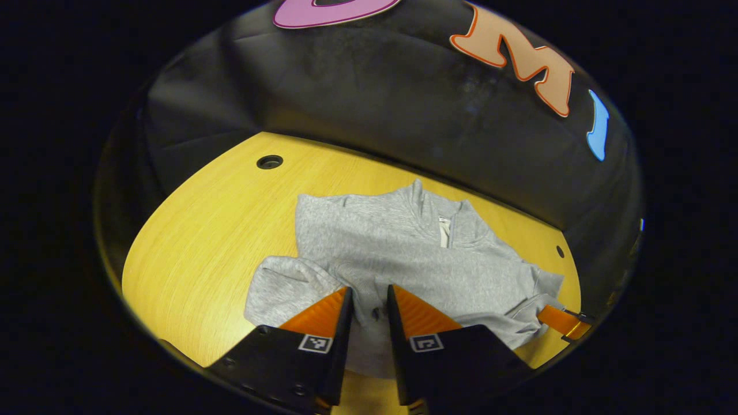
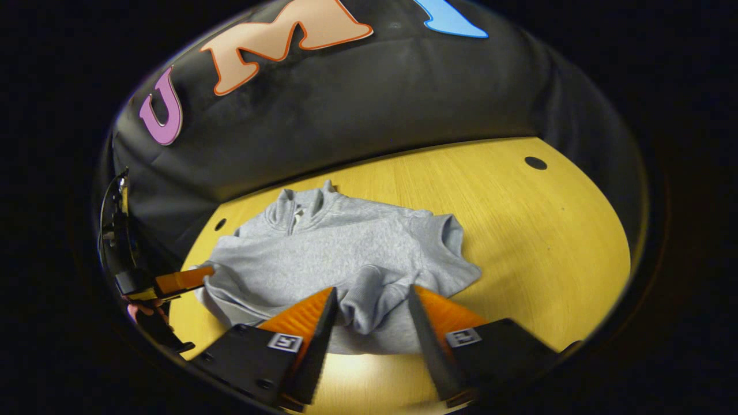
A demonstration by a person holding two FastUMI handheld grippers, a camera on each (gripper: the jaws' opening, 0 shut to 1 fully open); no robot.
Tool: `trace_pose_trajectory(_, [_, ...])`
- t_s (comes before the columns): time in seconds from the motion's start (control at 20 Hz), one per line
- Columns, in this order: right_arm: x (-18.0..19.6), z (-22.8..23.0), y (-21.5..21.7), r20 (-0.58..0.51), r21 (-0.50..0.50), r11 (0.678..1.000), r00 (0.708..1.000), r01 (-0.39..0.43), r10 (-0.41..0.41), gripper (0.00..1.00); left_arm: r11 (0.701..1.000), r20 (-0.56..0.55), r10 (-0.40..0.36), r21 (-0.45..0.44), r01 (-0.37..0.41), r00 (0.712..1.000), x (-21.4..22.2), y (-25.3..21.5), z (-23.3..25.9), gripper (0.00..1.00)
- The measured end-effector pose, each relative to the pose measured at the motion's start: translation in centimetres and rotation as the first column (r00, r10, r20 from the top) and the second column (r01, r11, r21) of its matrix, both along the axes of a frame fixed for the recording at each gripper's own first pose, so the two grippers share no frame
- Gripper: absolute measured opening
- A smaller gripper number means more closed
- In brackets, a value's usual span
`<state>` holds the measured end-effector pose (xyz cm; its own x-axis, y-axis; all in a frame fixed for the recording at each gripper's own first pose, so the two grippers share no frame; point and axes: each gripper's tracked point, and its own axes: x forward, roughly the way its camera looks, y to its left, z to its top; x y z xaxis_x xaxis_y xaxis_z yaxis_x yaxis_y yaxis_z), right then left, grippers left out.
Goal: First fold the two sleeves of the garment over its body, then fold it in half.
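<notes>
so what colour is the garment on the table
Light heather grey garment, with a pale zip at the collar; clearest in the left gripper view.

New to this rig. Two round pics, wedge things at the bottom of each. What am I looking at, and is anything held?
Each picture comes from a fisheye camera riding on a hand-held two-finger tool. The wedges are that tool's own fingers.

In the left gripper view, the left tool is open over a grey zip-neck sweatshirt lying on a wooden table. The right gripper view shows the right tool, also open, above the same garment.

Both sleeves already lie over the body. Nothing looks clamped.
</notes>
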<state>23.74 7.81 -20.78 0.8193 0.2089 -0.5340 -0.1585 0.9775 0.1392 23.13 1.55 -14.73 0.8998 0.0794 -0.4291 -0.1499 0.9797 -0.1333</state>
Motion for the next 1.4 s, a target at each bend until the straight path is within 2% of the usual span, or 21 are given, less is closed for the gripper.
trace_pose_trajectory(0.05, [-0.3, 0.7, -0.1, 0.011, 0.011, 1.000, 1.000, -0.001, 0.001, 0.89, 1.000, 0.011, 0.002, 0.003, -0.002, 1.000, -0.2, 0.0, 0.5, 0.42])
trace_pose_trajectory(0.1, [-0.2, 1.4, -0.3, 0.033, 0.007, 1.000, 0.999, 0.004, -0.004, 0.89, 1.000, 0.026, 0.017, 0.020, -0.018, 0.999, -0.6, 0.4, 1.1, 0.58])
trace_pose_trajectory(0.2, [-0.8, 2.9, 0.0, 0.082, 0.006, 1.000, 0.997, -0.007, 0.007, 0.96, 0.995, 0.083, 0.057, 0.078, -0.063, 0.995, -1.1, 1.4, 3.3, 0.87])
trace_pose_trajectory(0.25, [-1.2, 3.9, 0.1, 0.113, -0.002, 1.000, 0.994, -0.016, 0.016, 0.94, 0.995, 0.122, 0.048, 0.086, -0.059, 0.991, -1.4, 1.4, 4.5, 0.93])
trace_pose_trajectory(0.35, [-2.1, 5.8, 0.0, 0.175, -0.028, 0.999, 0.984, -0.020, 0.024, 0.94, 0.995, 0.180, 0.019, 0.097, -0.037, 0.983, -2.6, 1.0, 7.0, 0.93])
trace_pose_trajectory(0.4, [-2.8, 6.6, 0.1, 0.196, -0.033, 0.999, 0.980, -0.021, 0.027, 0.98, 0.993, 0.189, 0.008, 0.114, -0.030, 0.982, -3.5, 1.0, 7.5, 0.93])
trace_pose_trajectory(0.7, [-7.6, 11.6, 0.3, 0.302, -0.015, 1.000, 0.953, -0.019, 0.023, 0.98, 0.989, 0.208, -0.039, 0.150, 0.008, 0.977, -8.8, 0.3, 10.2, 0.93])
trace_pose_trajectory(1.0, [-12.6, 13.6, -0.2, 0.366, -0.050, 0.999, 0.930, 0.003, 0.016, 1.00, 0.987, 0.235, -0.068, 0.160, 0.030, 0.970, -14.0, -0.6, 11.9, 0.93])
trace_pose_trajectory(1.05, [-13.3, 14.2, -0.5, 0.386, -0.059, 0.998, 0.922, 0.009, 0.015, 0.94, 0.987, 0.236, -0.066, 0.161, 0.028, 0.970, -14.8, -0.6, 11.8, 0.93])
trace_pose_trajectory(1.15, [-14.9, 14.9, -0.4, 0.411, -0.055, 0.998, 0.912, 0.011, 0.013, 0.98, 0.987, 0.224, -0.066, 0.159, 0.030, 0.972, -16.4, -0.8, 11.6, 0.93])
trace_pose_trajectory(1.3, [-16.7, 15.2, -1.0, 0.418, -0.048, 0.999, 0.908, 0.023, -0.001, 0.94, 0.984, 0.204, -0.058, 0.177, 0.022, 0.977, -18.7, -0.7, 11.1, 0.94])
trace_pose_trajectory(1.4, [-17.5, 15.1, -1.3, 0.419, -0.058, 0.998, 0.908, 0.036, -0.009, 0.98, 0.980, 0.216, -0.065, 0.199, 0.021, 0.974, -19.6, -0.9, 11.2, 0.93])
